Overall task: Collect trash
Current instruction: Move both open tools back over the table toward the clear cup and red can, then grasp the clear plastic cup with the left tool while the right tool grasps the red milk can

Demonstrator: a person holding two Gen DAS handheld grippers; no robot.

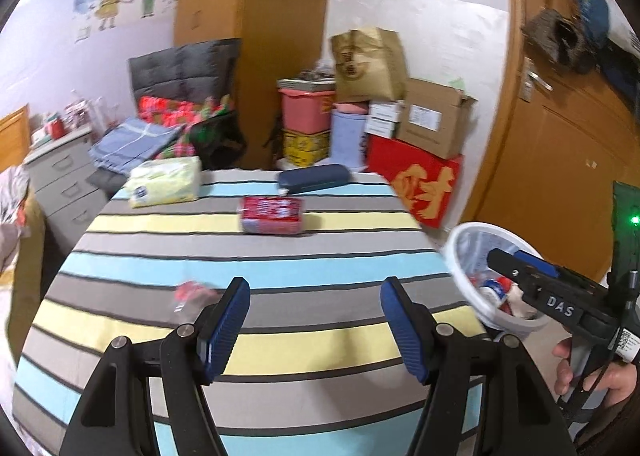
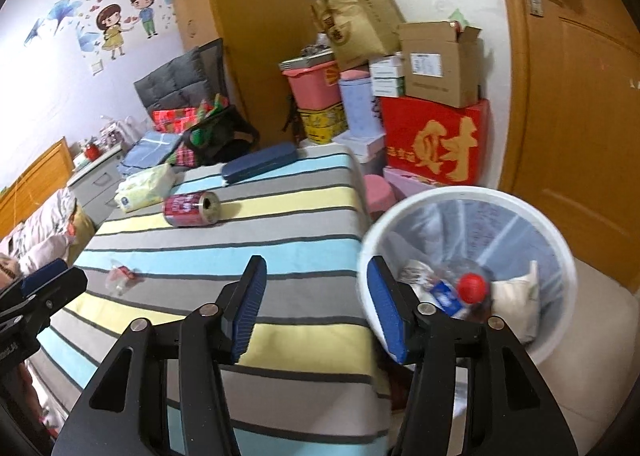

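Presently catalogued, left to right. Containers: pink lidded bin (image 2: 314, 86) and pale blue cylinder (image 2: 360, 104) stacked against the far wall; open cardboard box (image 2: 438, 66) atop a red box (image 2: 436, 146) with gold lettering; white waste basket (image 2: 468, 200) on the floor just beside the table's right edge, holding a clear bottle with a red cap (image 2: 473, 288), a blue-labelled item and pale crumpled wrappings.

Surface: striped tablecloth (image 2: 280, 216) in grey, yellow and light blue. On it, a green-white tissue pack (image 2: 146, 188) at the far left corner, a small crumpled wrapper (image 2: 120, 276) near the left edge, a red drink can (image 2: 192, 209) lying on its side mid-table, and a dark blue case (image 2: 259, 167) at the far edge.

Room: cartoon wall stickers, grey drawer unit, folded bedding, wooden wardrobe, wooden door at right.

Grippers: left gripper (image 1: 316, 320) tilted down over the near table, jaws apart, nothing between them. Right gripper (image 2: 316, 306) tilted down at the table's right edge, blue pads (image 2: 386, 308) parted and empty, one overlapping the basket rim.
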